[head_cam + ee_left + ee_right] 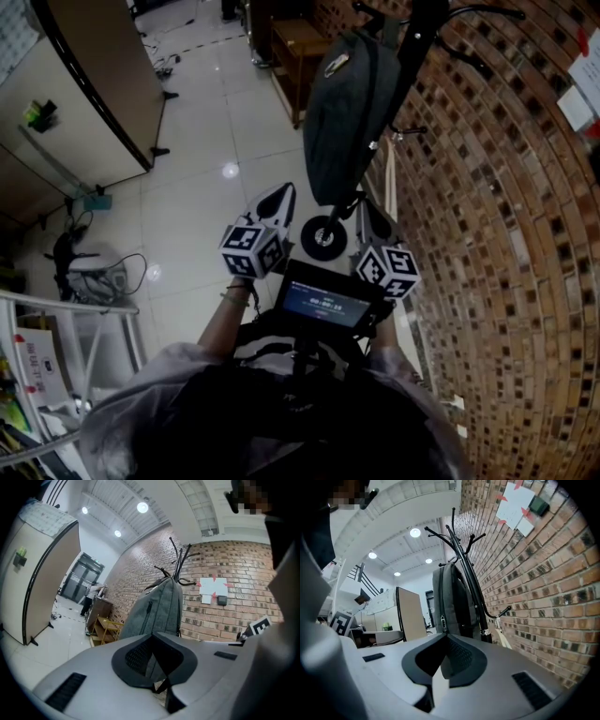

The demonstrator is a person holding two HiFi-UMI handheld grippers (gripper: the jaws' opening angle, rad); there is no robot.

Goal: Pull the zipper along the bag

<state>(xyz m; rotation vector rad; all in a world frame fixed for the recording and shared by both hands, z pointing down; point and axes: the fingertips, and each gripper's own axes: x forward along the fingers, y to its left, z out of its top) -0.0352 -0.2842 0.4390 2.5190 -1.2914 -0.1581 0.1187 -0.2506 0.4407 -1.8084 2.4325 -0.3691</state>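
A grey backpack [352,112] hangs on a black coat rack [417,28] against the brick wall. Its zipper runs down the front [149,611], and a metal pull [443,619] shows on its side. My left gripper [272,202] and right gripper [375,220] are side by side below the bag, both apart from it. The left gripper [152,634] has its jaws together with nothing between them. The right gripper [445,635] has its tips meeting too, empty, and points at the bag's lower part.
The brick wall [506,234] fills the right side, with papers [213,590] pinned on it. A wooden shelf [300,52] stands behind the bag, and a tan partition [103,75] stands at the left. The rack's round foot [323,236] sits between the grippers. A person [91,597] stands far off.
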